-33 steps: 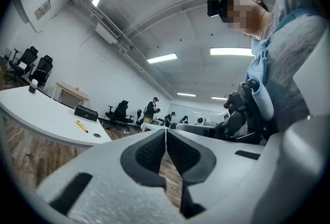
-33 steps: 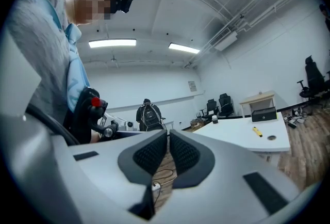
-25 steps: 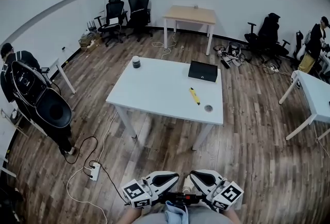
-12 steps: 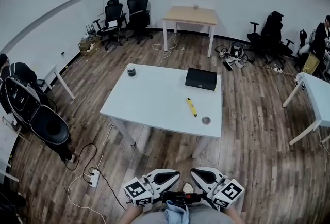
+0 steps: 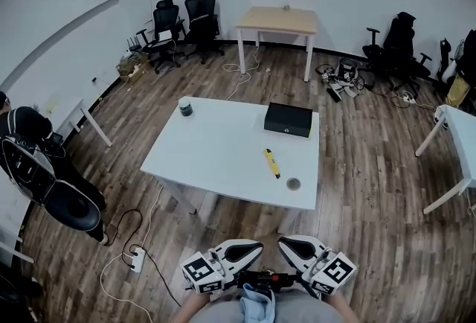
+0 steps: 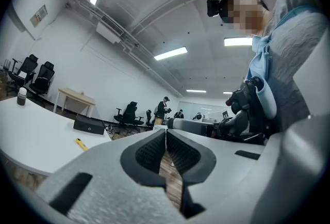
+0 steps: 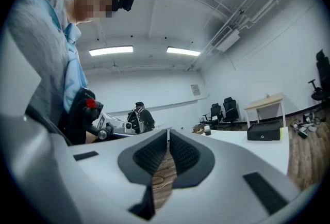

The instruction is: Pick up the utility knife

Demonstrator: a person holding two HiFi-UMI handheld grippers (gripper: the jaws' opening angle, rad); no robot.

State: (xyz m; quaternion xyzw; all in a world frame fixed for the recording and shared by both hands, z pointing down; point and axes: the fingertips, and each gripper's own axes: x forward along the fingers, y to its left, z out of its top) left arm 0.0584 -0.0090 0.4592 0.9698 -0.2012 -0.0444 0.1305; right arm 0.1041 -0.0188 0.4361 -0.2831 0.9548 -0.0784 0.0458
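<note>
The yellow utility knife [image 5: 272, 163] lies on the white table [image 5: 216, 158], towards its near right part, and also shows small in the left gripper view [image 6: 81, 144]. Both grippers are low at the bottom of the head view, close to the person's body and well short of the table. My left gripper [image 5: 242, 254] points across towards the right one, its jaws shut with nothing between them [image 6: 166, 145]. My right gripper [image 5: 294, 251] points back the other way, also shut and empty [image 7: 168, 148].
On the table also stand a black box [image 5: 288, 120], a dark jar [image 5: 186, 107] and a small round lid [image 5: 293, 184]. A power strip with cables [image 5: 136, 258] lies on the floor at left. A person with a backpack [image 5: 30, 165] stands far left. Another white table [image 5: 457, 139] is at right.
The table with the knife has come nearer and lower in the head view. Both grippers keep their place by the body, still shut. The person at left has slid towards the frame edge.
</note>
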